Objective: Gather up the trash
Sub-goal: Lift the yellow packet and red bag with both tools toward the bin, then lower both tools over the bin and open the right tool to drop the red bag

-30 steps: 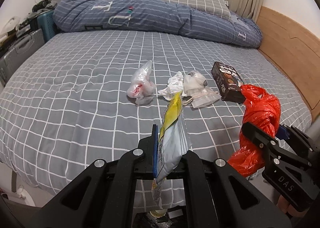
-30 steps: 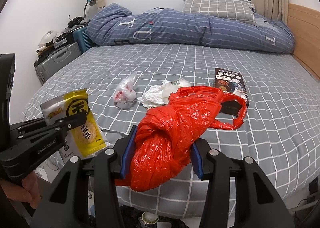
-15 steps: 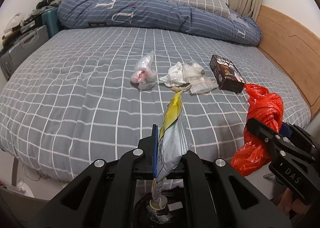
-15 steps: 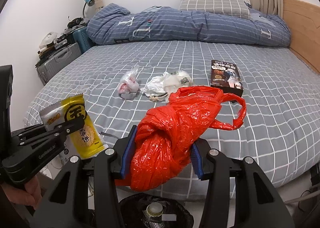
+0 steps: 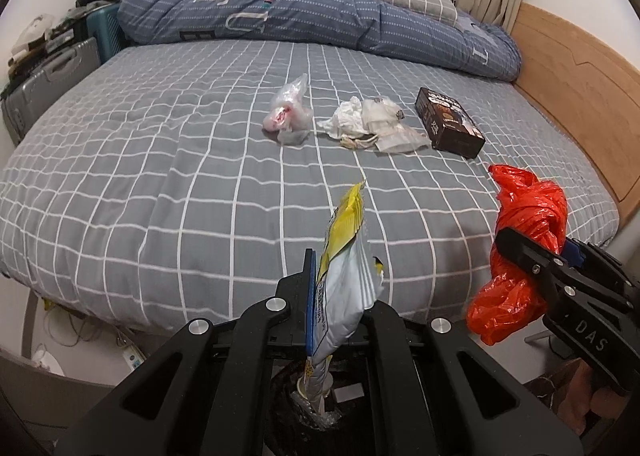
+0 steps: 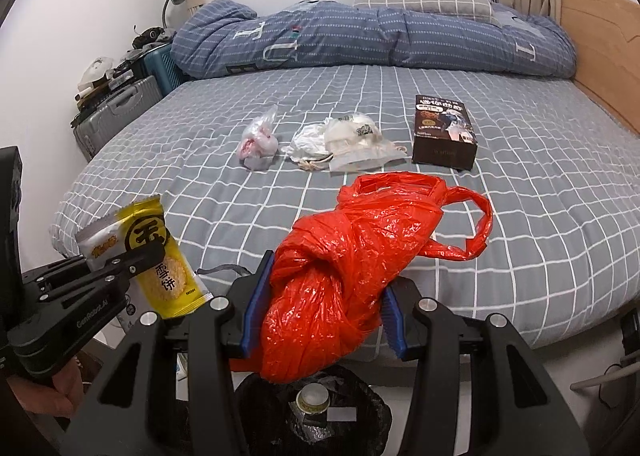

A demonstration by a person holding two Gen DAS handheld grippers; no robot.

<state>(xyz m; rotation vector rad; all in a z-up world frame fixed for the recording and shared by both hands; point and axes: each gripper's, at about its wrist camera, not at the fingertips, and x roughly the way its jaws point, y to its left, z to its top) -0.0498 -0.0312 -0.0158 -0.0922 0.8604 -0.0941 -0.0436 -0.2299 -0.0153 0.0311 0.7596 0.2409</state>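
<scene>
Left gripper (image 5: 340, 296) jaws clamp a yellow snack packet (image 5: 344, 280); right gripper (image 6: 324, 304) jaws squeeze a red plastic bag (image 6: 352, 268), bin bag (image 6: 312, 412) just below both

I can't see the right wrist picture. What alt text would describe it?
A hand-held gripper clamps a crumpled red plastic bag above a black-lined trash bin at the foot of a grey checked bed. At left, a second hand-held gripper holds a yellow snack packet; clear wrappers and a dark box lie on the bed.
</scene>
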